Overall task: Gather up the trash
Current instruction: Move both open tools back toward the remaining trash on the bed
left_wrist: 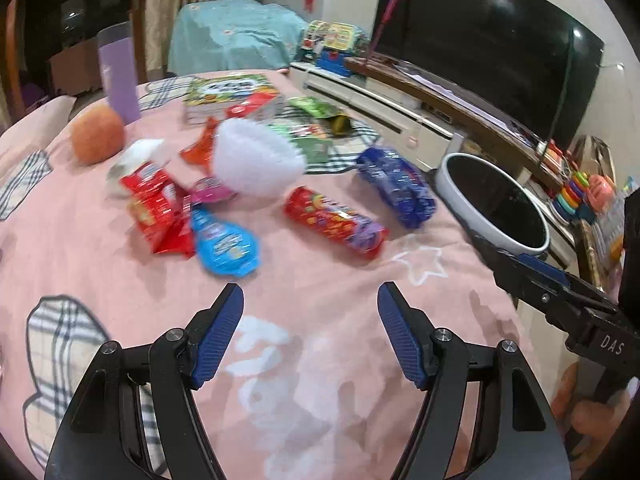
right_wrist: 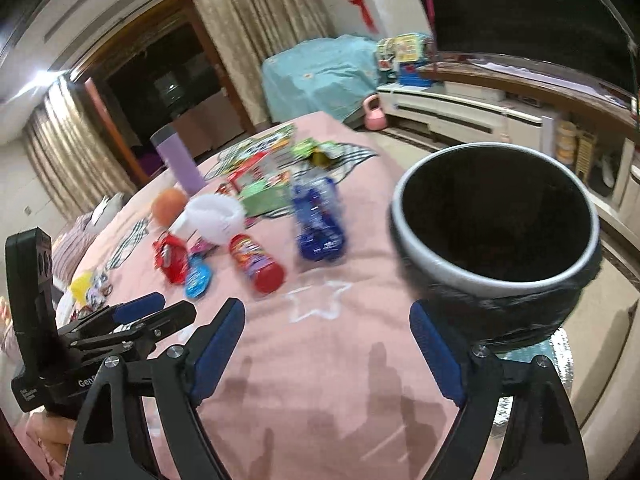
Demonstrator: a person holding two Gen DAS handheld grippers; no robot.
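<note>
Snack wrappers scattered on a worktop draped in a pink cloth [left_wrist: 320,360], with a bin [right_wrist: 496,240] lined in a black bag standing off the cloth's edge. Left gripper [left_wrist: 310,308]: spread, holding nothing, poised over bare cloth on the side of the litter away from the purple cup [left_wrist: 118,72]. Right gripper [right_wrist: 326,322]: likewise spread and empty, with the bin just beyond its right finger. Nearest the bin lies a blue packet [left_wrist: 394,188]; next to it, farther from the bin, a red tube-shaped wrapper [left_wrist: 334,222]; farther still a light-blue pouch [left_wrist: 224,244], a red bag [left_wrist: 158,208] and a white paper cup [left_wrist: 256,160]. An orange [left_wrist: 98,134] and the purple cup, well apart from the bin, are probably not trash. Suggested technique: pinch one wrapper across its narrow width, lift clear of its neighbours, and release only above the bin's mouth.
</note>
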